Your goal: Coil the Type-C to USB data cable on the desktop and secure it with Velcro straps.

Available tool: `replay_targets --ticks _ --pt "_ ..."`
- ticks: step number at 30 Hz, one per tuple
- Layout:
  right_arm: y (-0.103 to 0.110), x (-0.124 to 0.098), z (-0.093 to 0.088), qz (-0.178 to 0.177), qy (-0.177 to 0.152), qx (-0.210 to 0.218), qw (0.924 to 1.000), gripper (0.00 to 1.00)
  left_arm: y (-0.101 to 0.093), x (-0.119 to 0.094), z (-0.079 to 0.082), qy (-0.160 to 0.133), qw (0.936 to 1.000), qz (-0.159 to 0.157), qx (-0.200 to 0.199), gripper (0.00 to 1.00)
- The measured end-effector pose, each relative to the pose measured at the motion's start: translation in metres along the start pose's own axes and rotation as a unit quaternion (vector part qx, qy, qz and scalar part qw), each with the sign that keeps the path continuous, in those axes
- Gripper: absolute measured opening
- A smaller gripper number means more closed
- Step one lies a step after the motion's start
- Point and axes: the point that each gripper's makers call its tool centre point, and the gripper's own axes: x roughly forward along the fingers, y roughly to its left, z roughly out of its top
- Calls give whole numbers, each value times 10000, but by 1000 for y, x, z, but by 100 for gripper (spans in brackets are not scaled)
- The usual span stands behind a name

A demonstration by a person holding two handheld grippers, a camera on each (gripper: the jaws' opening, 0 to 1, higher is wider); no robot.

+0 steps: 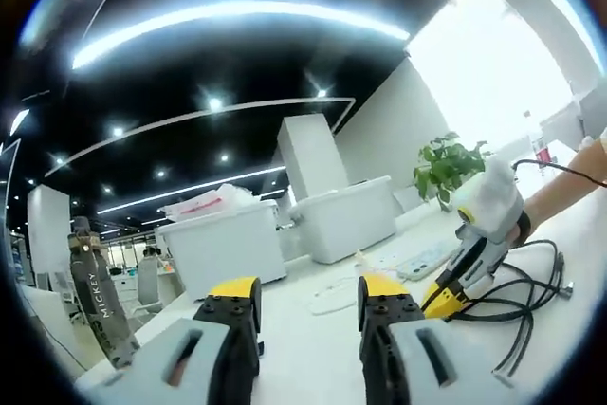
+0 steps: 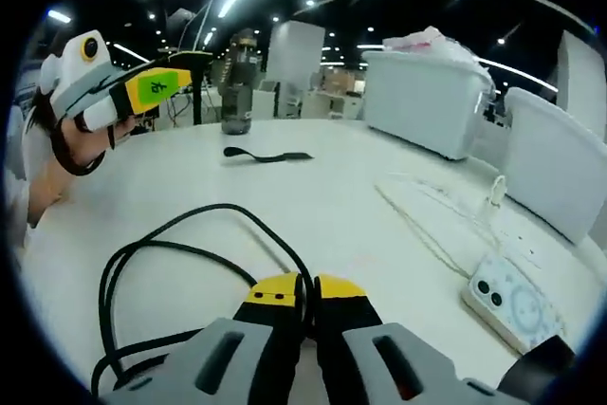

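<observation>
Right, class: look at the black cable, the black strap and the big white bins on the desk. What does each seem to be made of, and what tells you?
Cable: probably rubbery plastic sheath; smooth, slightly glossy, bends in soft loops.
Strap: likely fabric, perhaps Velcro; matte, flat, limp on the desk.
Bins: apparently hard plastic; smooth, even white walls with rounded corners.
</observation>
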Motion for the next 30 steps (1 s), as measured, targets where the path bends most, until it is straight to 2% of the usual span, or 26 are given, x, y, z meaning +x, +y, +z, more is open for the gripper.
replay_targets --ticks 5,10,14,17,19,22,25,27,30 --pt "-1 -6 3 -80 -15 -180 9998 4 -1 0 -3 58 10000 -17 56 42" --pt "-16 -31 25 -437 -602 5 9972 3 -5 0 -4 62 9999 -83 25 42" --pt "-30 -61 45 -822 -1108 83 9904 3 -15 2 -1 97 9998 -172 14 43" --pt "-37 -94 64 -1121 -1613 64 9805 3 -38 6 13 -93 9980 -602 -157 43" --pt "-35 -116 78 -1197 -1955 59 9733 3 -52 10 25 -188 9963 -827 -117 43" --pt "-22 -145 90 -1035 -2408 -50 9650 3 -69 17 43 -339 9946 -976 132 42" --pt "-13 -154 89 -942 -2625 -119 9602 3 -79 23 51 -456 9935 -1008 276 37" --pt "-2 -153 85 -747 -2731 -130 9590 3 -87 24 47 -460 9924 -1072 403 31" --pt "9 -151 79 -596 -2691 -372 9606 3 -93 22 27 -115 9920 -1079 640 28"
